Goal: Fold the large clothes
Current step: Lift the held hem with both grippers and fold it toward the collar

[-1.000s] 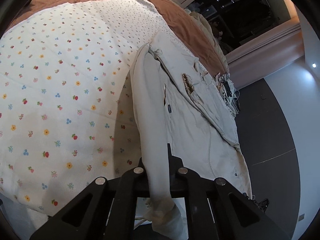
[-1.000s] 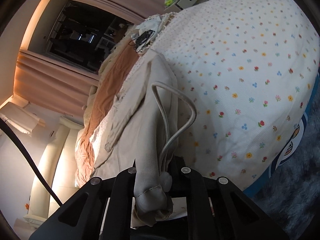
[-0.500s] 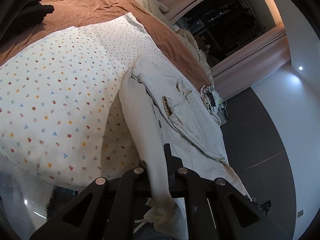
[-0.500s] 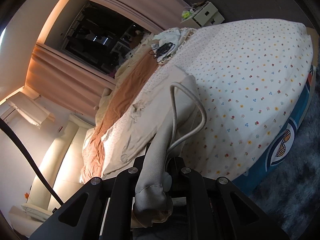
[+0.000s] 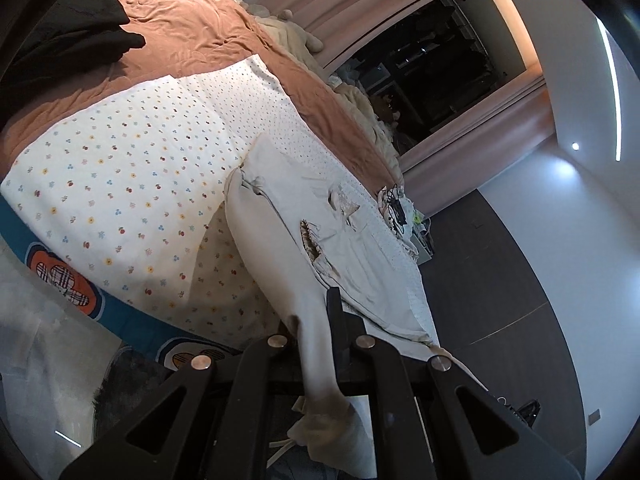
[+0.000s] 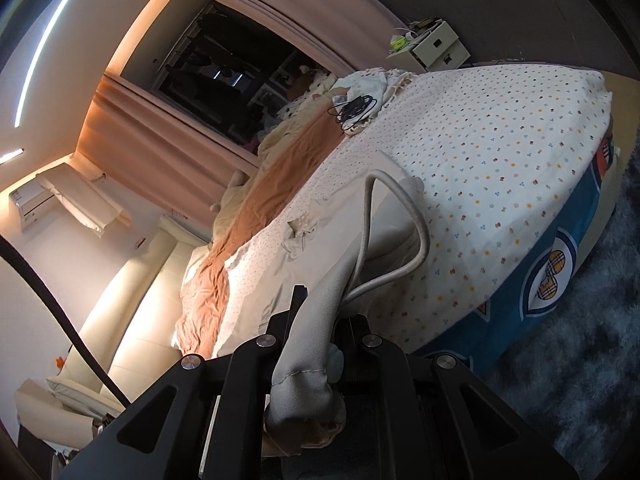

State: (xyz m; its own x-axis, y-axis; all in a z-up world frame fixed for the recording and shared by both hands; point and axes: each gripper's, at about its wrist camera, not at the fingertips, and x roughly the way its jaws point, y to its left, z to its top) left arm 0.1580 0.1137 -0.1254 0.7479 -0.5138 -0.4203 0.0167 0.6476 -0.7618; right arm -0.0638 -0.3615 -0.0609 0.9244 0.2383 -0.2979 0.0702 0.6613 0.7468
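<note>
Trousers (image 5: 320,264) run lengthwise straight ahead of both grippers onto the bed (image 5: 120,184); L gripper (image 5: 320,344) and R gripper (image 6: 316,332) each clamp a near end, prob. the hems.

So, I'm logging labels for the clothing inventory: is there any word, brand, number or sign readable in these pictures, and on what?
None can be read.
The beige garment shows no legible tag.
The bed sheet has only flower dots and checked round emblems, no letters.
The items on the nightstand are too small to read.
</note>
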